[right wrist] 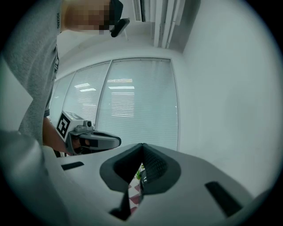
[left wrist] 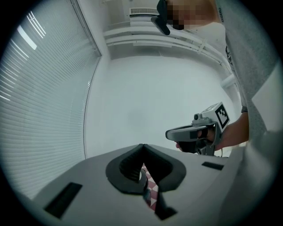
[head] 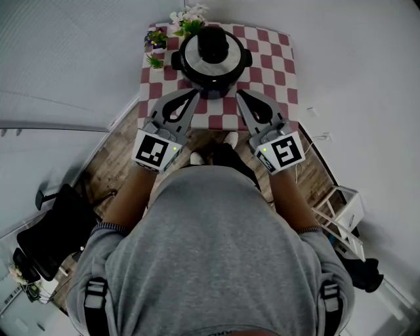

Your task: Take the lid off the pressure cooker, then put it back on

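Note:
The pressure cooker [head: 211, 60] stands on a small table with a red-and-white checked cloth [head: 275, 65]. Its silver-rimmed lid with a black knob [head: 212, 42] sits on the pot. My left gripper [head: 195, 92] hovers just short of the cooker's near left side, jaws shut and empty. My right gripper [head: 238, 94] mirrors it on the near right side, also shut and empty. In the left gripper view the closed left gripper [left wrist: 143, 146] faces a white wall, with the right gripper [left wrist: 194, 132] beside it. In the right gripper view the right gripper [right wrist: 142, 145] is closed, the left gripper [right wrist: 95, 141] alongside.
Small potted plants [head: 156, 41] and white flowers [head: 188, 18] crowd the table's back left corner. A black chair [head: 56, 230] stands at the left on the wood floor, a white rack [head: 341, 211] at the right. Blinds [right wrist: 132, 101] cover the windows.

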Action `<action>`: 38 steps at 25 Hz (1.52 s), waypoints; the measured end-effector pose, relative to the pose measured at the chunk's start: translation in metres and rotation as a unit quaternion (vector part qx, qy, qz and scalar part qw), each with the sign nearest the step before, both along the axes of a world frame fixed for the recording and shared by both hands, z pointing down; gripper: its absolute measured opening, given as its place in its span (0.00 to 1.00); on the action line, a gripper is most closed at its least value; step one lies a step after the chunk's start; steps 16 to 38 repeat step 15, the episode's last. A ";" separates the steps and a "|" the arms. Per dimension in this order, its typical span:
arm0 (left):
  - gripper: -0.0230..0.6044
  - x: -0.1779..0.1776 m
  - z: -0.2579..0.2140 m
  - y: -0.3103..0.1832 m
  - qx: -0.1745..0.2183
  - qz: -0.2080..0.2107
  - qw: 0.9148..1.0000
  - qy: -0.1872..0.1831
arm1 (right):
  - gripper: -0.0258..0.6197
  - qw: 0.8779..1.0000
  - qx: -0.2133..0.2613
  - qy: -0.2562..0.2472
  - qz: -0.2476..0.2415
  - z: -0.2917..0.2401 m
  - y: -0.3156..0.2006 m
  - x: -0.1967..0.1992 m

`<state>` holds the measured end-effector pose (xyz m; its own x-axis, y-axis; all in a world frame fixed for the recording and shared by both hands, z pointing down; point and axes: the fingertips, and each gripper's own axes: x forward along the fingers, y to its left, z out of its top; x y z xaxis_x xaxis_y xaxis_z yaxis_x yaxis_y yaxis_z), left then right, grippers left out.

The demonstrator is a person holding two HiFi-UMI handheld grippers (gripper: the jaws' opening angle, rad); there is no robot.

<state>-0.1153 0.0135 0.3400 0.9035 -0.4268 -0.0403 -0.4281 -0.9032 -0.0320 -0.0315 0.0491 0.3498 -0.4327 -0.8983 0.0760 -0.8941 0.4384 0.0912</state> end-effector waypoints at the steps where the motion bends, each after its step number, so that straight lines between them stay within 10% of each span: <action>1: 0.06 0.000 0.001 0.000 -0.003 0.000 1.000 -0.003 | 0.05 1.000 0.000 0.000 0.000 0.000 0.000 0.000; 38: 0.06 0.004 0.001 0.004 -0.004 0.017 1.000 0.008 | 0.05 1.000 -0.003 0.003 0.008 0.005 0.005 0.002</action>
